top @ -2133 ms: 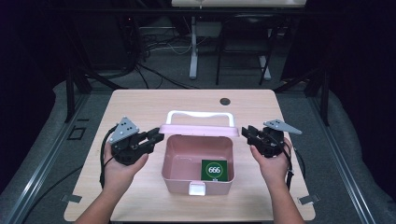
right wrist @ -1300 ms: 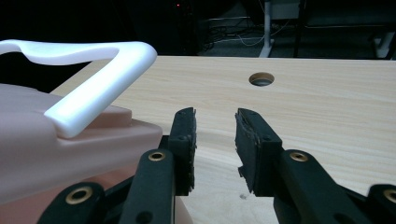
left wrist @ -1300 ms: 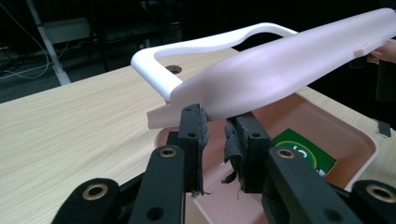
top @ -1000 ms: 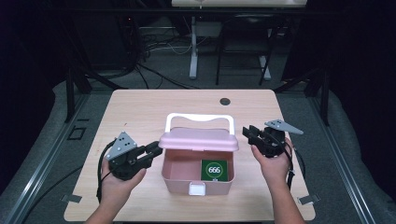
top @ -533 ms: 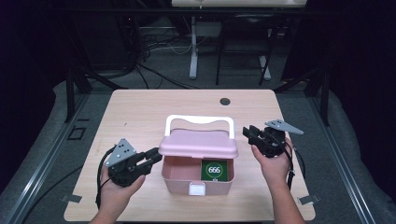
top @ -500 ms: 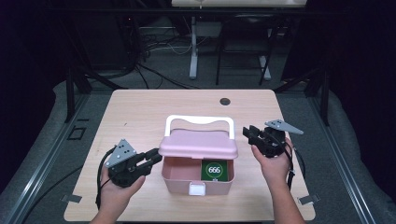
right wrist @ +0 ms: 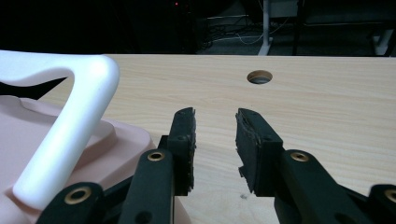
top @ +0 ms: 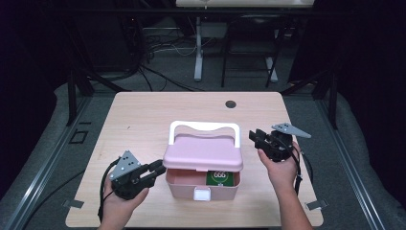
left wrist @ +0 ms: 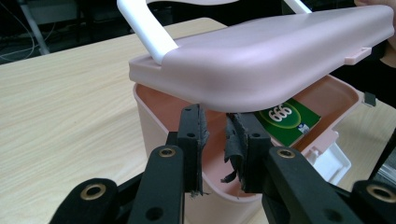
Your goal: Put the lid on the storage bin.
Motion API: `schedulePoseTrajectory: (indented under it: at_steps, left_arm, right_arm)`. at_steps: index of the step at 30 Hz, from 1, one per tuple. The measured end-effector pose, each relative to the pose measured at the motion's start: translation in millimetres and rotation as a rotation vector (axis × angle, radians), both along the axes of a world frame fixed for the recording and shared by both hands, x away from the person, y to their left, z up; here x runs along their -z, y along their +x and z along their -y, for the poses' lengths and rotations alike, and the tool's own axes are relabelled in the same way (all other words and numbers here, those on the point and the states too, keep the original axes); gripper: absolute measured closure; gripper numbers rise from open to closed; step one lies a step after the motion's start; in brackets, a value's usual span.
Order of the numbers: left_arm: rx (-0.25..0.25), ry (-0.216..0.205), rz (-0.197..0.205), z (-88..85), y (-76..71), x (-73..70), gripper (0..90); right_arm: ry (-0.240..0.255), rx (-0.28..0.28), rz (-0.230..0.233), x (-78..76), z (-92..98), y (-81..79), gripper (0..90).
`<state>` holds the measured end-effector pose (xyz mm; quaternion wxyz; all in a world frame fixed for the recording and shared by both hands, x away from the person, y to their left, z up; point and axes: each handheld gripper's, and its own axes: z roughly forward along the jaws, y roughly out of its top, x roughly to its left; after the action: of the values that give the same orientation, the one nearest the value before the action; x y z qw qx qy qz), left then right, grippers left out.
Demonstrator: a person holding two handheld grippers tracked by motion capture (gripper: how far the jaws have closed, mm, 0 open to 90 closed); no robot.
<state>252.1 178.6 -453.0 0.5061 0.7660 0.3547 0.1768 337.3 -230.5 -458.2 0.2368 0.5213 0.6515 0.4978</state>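
Observation:
A pink box (top: 182, 184) stands at the table's front middle, its pink lid (top: 203, 153) hanging partly lowered over it, the white handle (top: 204, 126) at the back. A green card (top: 221, 177) lies inside. My left gripper (top: 159, 167) is at the box's left side. In the left gripper view my left gripper (left wrist: 217, 123) has its tips just under the lid (left wrist: 266, 51) edge, open, with nothing between the jaws. My right gripper (top: 253, 136) hovers right of the handle. In the right gripper view my right gripper (right wrist: 215, 126) is open and empty beside the handle (right wrist: 70, 121).
A white latch (top: 201, 194) sits on the box's front wall. A round hole (top: 231, 104) is in the wooden table (top: 139, 120) near its far edge. Dark floor, cables and table legs lie beyond.
The lid has swung down from upright to nearly level. My left gripper sank and came toward the front with it. The right gripper kept still.

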Motion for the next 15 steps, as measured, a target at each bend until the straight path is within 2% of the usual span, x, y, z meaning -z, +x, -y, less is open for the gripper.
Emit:
schedulePoseTrajectory:
  at_steps: [15]
  left_arm:
    - [0.002, 0.002, -0.028, -0.7, -5.1, 13.2, 75.3]
  right_arm:
    - [-0.004, -0.001, -0.015, 1.0, 0.6, 0.1, 67.2]
